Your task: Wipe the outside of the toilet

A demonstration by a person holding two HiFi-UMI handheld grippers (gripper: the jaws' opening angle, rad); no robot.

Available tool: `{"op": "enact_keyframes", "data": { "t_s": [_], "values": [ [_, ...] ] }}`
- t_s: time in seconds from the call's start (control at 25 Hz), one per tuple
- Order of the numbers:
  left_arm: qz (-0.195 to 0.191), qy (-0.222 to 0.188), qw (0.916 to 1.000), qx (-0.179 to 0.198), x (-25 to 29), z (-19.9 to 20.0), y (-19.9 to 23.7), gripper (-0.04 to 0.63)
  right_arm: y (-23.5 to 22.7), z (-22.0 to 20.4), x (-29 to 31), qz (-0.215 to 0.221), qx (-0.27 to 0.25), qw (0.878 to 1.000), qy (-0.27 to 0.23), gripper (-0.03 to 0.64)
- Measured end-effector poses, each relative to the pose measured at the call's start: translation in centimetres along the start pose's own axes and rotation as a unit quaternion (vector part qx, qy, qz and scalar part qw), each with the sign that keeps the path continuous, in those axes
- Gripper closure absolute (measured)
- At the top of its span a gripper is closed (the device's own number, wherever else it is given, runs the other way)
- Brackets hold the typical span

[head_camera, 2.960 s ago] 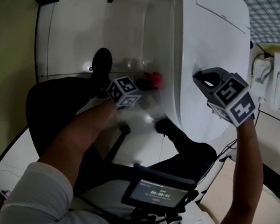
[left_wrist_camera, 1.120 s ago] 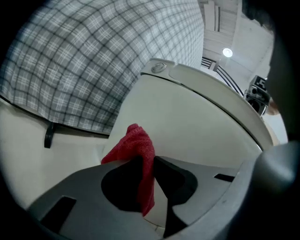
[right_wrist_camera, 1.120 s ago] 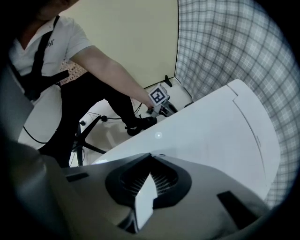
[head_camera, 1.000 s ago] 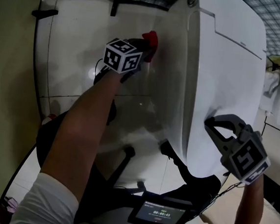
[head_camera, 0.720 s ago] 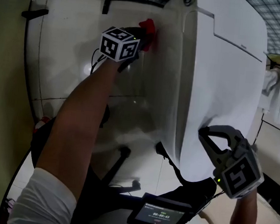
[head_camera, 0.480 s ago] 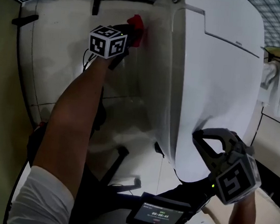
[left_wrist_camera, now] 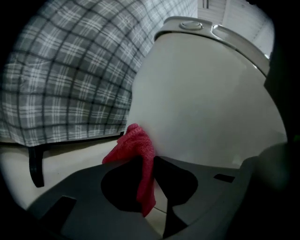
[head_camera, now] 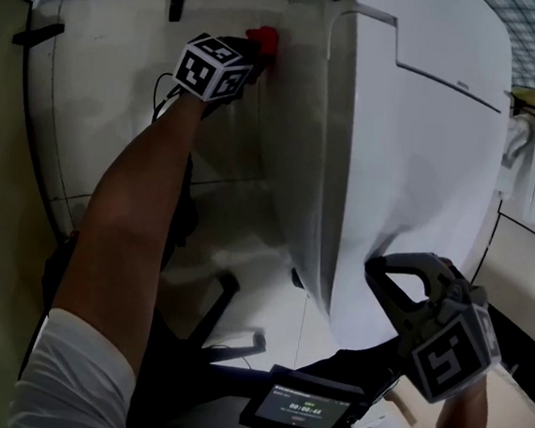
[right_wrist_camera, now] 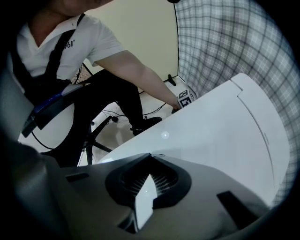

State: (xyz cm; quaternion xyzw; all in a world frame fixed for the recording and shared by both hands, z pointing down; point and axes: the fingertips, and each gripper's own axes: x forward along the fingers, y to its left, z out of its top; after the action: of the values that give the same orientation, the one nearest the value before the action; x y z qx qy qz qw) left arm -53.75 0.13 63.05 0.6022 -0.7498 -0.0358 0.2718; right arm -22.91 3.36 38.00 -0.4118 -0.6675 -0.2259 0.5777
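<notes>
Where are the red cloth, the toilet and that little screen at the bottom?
red cloth [left_wrist_camera: 139, 150]: left gripper view, on its bunched upper part.
toilet [head_camera: 415, 147]: head view, on the middle of the closed lid.
screen [head_camera: 308, 406]: head view, on the centre of its lit face.

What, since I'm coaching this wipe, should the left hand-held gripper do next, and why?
Probably drag the cloth along the toilet side, toward its front. The left hand-held gripper is shut on the red cloth, which seems to touch the side near the toilet's rear end, so most of that side still lies ahead of it.
</notes>
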Motion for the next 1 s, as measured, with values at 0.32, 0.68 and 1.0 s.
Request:
{"op": "enact_keyframes", "data": {
  "t_s": [0.32,0.68,1.0],
  "values": [
    [-0.021,0.033,0.9992,0.0,0.2,-2.2,-1.6,0.529,0.1,-0.3,0.1,0.0,0.001,1.0,0.002,0.609],
    [-0.025,-0.02,0.9936,-0.108,-0.8,-4.4,-2.5,0.531,0.0,0.0,0.0,-0.005,0.0,1.0,-0.012,0.611],
    [-0.02,-0.045,0.9711,-0.234,-1.4,-6.4,-3.4,0.531,0.0,0.0,-0.1,-0.004,-0.003,1.0,-0.026,0.611]
  ]
}}
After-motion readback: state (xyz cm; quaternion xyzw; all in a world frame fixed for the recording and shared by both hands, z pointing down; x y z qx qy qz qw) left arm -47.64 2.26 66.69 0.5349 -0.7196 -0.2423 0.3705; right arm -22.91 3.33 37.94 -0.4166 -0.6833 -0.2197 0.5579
